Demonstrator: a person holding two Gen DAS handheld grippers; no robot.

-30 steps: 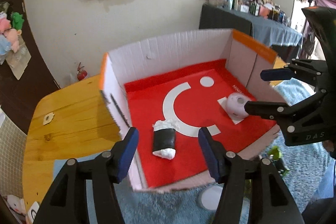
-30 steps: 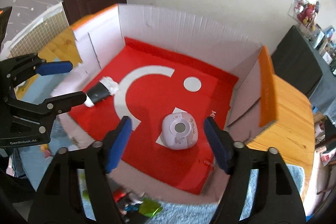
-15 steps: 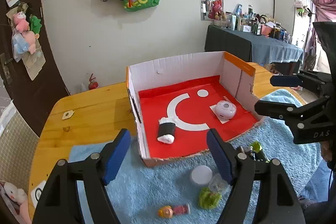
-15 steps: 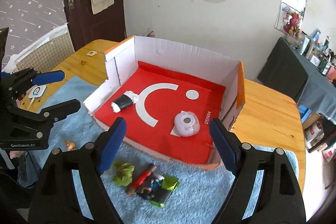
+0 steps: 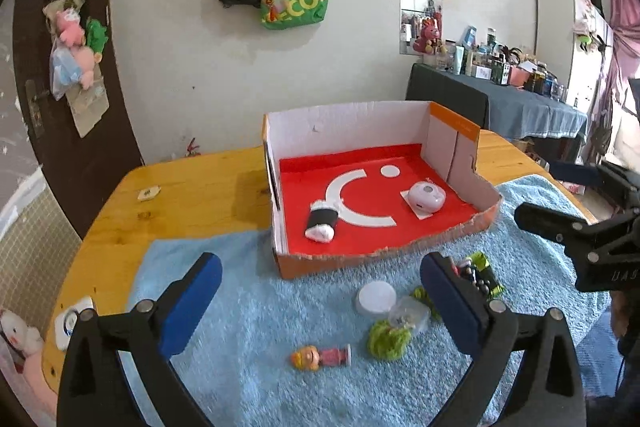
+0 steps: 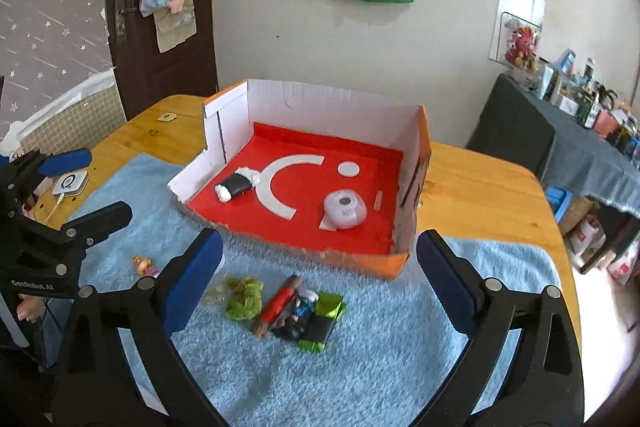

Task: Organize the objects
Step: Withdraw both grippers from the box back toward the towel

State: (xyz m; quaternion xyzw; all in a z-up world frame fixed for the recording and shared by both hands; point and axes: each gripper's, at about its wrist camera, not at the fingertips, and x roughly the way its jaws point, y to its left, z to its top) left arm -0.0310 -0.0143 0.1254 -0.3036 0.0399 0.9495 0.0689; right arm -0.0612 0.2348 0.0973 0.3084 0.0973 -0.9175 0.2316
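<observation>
Cardboard box (image 5: 372, 131), centre frame on wooden table (image 5: 192, 195): red floor, white walls, torn front. Inside: black-and-white roll (image 5: 321, 221) left, pale round gadget (image 5: 426, 195) right. Left gripper (image 5: 316, 303) and right gripper (image 6: 318, 277) both spread wide, empty, low in frame.

I see a cardboard box (image 5: 376, 187) on the towel (image 5: 248, 307), sushi-roll toy (image 5: 321, 222) inside it at left, round device (image 5: 426, 196) inside at right, doll figure (image 5: 320, 356), round lid (image 5: 376, 298) and crumpled plush (image 5: 389, 338) on the towel before the box, table (image 5: 192, 195) beneath.
</observation>
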